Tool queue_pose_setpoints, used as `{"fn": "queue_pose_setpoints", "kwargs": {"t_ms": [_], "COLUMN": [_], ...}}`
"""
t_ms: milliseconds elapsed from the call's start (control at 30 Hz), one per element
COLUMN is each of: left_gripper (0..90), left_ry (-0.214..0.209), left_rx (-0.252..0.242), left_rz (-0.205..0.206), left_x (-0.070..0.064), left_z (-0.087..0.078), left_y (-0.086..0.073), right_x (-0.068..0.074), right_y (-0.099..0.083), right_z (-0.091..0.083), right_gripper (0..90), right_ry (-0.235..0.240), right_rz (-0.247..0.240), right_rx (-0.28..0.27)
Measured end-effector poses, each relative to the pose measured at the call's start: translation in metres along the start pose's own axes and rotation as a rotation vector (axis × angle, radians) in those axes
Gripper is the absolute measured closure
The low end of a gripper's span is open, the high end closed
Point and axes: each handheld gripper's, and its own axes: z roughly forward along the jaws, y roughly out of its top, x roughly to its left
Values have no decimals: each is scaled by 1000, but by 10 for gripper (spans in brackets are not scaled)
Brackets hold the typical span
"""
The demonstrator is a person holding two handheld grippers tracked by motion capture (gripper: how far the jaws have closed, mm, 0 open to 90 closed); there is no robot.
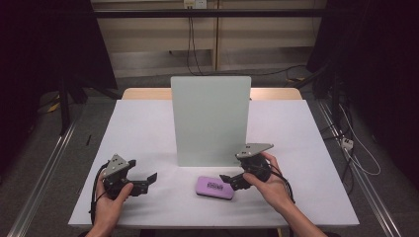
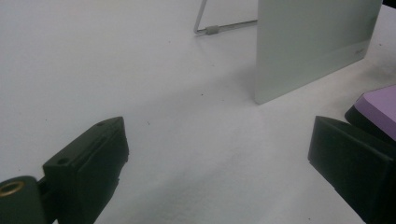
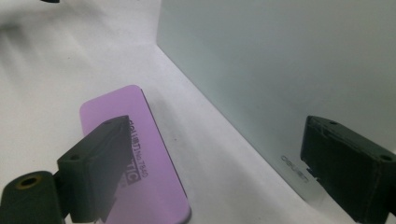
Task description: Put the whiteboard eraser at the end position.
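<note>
While the eraser [image 1: 214, 187] lies flat just before the board [image 1: 210, 118], my right gripper [image 1: 228, 178], jaws spread, should straddle its long sides squarely; left gripper [image 1: 148, 180] waits spread, well left.

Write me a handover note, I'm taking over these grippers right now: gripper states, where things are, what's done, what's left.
Left gripper: open, holding nothing, low over the table, left of the eraser.
Right gripper: open, at the right end of the purple whiteboard eraser, not gripping it.
Eraser lies flat in front of the upright whiteboard, apart from it.
Done: nothing grasped.
Left: probably close the right gripper on the eraser and lift it.
</note>
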Motion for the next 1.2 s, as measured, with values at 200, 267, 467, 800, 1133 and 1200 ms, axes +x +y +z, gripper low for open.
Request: {"fn": "queue_pose_setpoints", "kwargs": {"t_ms": [200,267,467,800,1133,1200], "left_gripper": [48,48,48,48,48,48], "left_ry": [0,-1,-7,3,6,7], "left_rx": [2,2,-3,-4,-10,-10], "left_rz": [-1,-5,-6,-10,-5,-5], "left_x": [0,0,0,-1,-2,-2], "left_z": [1,1,0,0,-1,-1], "left_y": [0,-1,0,-1,0,0], "right_x": [-8,-10,-17,-30,-43,-43], "right_y": [-12,-17,-30,-57,-80,-82], "right_z": [-12,-16,-29,-44,-64,-66], "right_gripper": [91,91,91,95,107,103], "right_ry": [-68,-92,-145,-203,-256,-259], "right_rz": [74,96,138,190,280,272], "right_rx": [-42,-61,-87,-90,-134,-129]}}
